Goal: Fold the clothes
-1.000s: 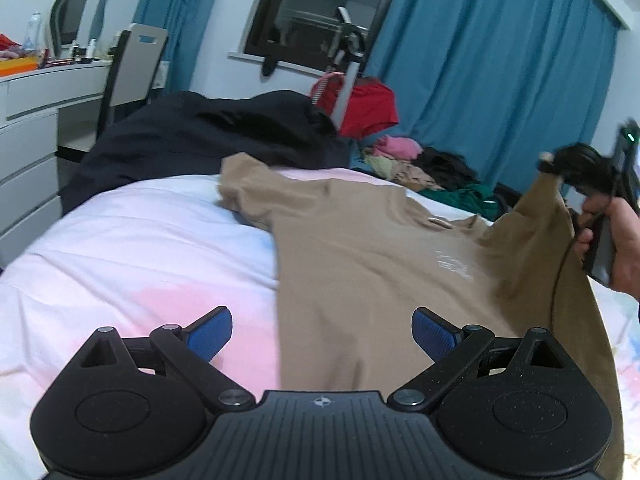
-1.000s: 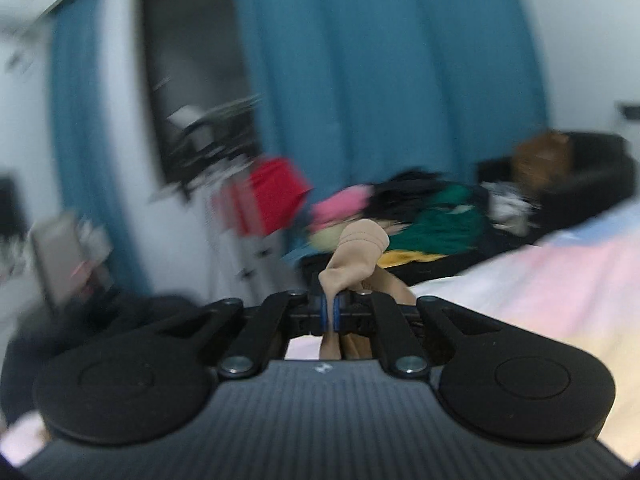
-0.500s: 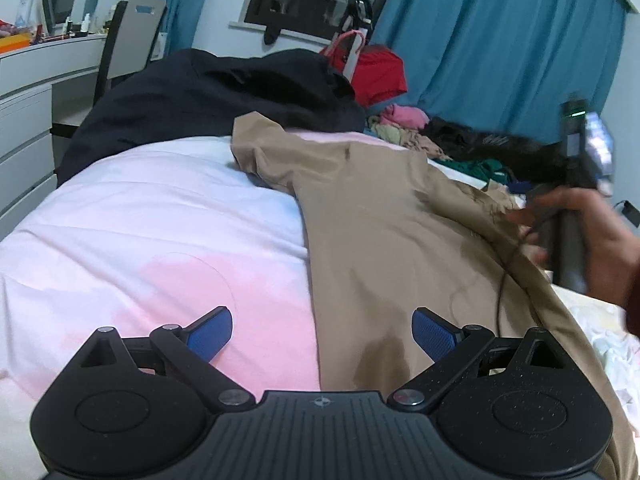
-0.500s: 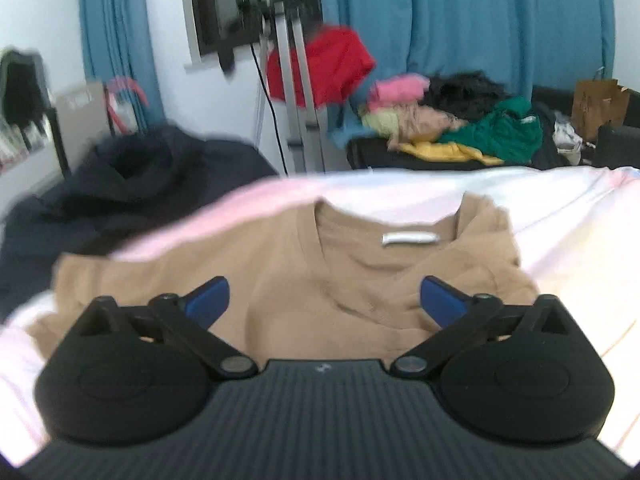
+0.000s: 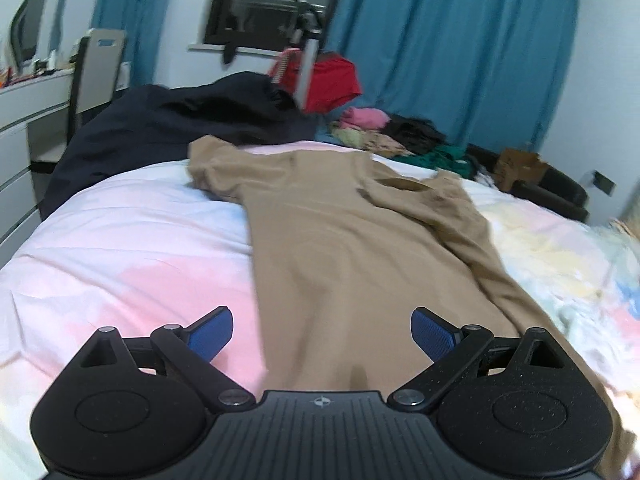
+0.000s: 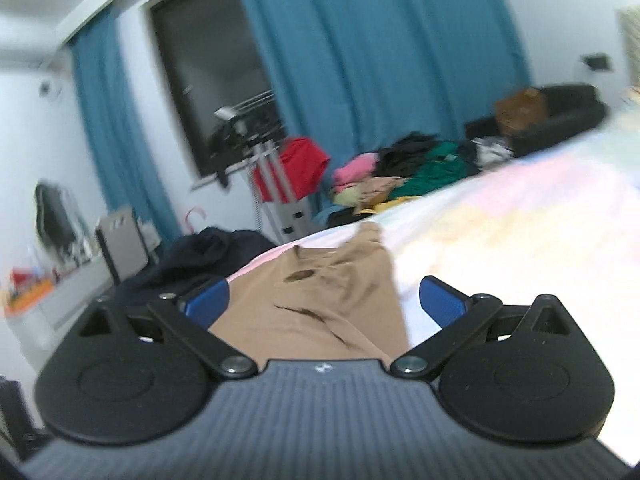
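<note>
Left wrist view: the left gripper (image 5: 322, 332) hangs over the near end of the tan shirt (image 5: 340, 248), its 2 blue pads (image 5: 210, 334) spread wide with nothing pinched between them. The shirt lies lengthwise on the pink and white bedsheet (image 5: 132, 248), collar end far, with its right side folded in over the body and 1 sleeve sticking out at the far left. Behind it sits a dark heap of clothing (image 5: 180, 120), then a red garment (image 5: 332, 84) on a stand in front of the teal curtains (image 5: 448, 52).

Right wrist view, rather blurred: the right gripper (image 6: 324, 304) is fully agape too, gripping nothing, pads clear of the cloth. The tan shirt (image 6: 332, 292) runs away between and beyond the fingers, on the bedsheet (image 6: 500, 216). A colourful clothes pile (image 6: 400, 176) lies past the bed's far edge.
</note>
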The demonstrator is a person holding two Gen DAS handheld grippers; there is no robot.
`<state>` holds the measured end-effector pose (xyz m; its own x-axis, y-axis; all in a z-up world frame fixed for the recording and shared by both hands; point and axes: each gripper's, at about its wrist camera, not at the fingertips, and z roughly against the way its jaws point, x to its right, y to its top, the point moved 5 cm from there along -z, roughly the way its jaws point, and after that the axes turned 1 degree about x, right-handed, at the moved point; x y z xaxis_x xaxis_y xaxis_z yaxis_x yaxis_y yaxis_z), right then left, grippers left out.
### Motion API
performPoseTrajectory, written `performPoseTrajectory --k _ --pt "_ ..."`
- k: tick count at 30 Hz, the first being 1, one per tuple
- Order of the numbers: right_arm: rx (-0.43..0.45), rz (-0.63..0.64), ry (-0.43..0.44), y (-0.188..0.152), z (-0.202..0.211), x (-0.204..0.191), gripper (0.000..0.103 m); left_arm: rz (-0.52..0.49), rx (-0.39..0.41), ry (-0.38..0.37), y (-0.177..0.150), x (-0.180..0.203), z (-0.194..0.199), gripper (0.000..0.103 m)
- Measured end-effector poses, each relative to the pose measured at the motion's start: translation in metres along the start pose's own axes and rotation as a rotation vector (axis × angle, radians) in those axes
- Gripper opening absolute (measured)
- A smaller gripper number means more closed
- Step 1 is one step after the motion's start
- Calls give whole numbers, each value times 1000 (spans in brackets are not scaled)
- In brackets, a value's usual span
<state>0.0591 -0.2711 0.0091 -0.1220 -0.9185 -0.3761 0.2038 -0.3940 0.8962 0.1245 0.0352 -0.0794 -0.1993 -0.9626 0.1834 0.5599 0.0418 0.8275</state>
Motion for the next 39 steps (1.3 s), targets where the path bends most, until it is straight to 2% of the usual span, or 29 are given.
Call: performPoseTrajectory --k 3,6,9,13,18,24,26,28,31,32,33,35,37,39 --pt "62 -19 -56 1 40 24 103 -65 -3 -24 -10 29 15 96" --pt "112 -45 -108 2 59 49 103 -120 -35 -51 -22 64 22 94" --pt "160 -93 -147 7 71 71 103 -107 -105 -99 -32 101 21 86" --pt "247 -115 -195 13 89 94 103 -125 -160 -158 -41 160 19 85" --pt "297 -198 -222 14 96 126 103 -131 -252 -239 -49 233 5 78" --pt "386 -251 -247 16 108 148 103 -274 -322 -335 -68 314 -9 70" --pt "425 -245 -249 17 115 151 103 -319 -361 -379 -83 330 -14 68" --pt "454 -235 -259 18 120 153 103 -348 -416 -393 -98 340 -24 64" --pt "456 -229 -249 16 120 156 103 -377 -466 -389 -116 344 -39 52" --pt "445 -232 -245 15 117 157 103 -376 -476 -392 -120 345 -42 45" --pt "434 -236 -241 14 114 157 103 -375 -486 -394 -124 345 -46 30" --pt "431 -244 -239 14 112 159 103 -376 -506 -393 -129 339 -49 9" --pt "435 -259 -235 13 112 162 103 -367 -479 -395 -127 332 -46 2" --pt "431 -273 -231 14 111 166 103 -339 -447 -409 -120 321 -37 1"
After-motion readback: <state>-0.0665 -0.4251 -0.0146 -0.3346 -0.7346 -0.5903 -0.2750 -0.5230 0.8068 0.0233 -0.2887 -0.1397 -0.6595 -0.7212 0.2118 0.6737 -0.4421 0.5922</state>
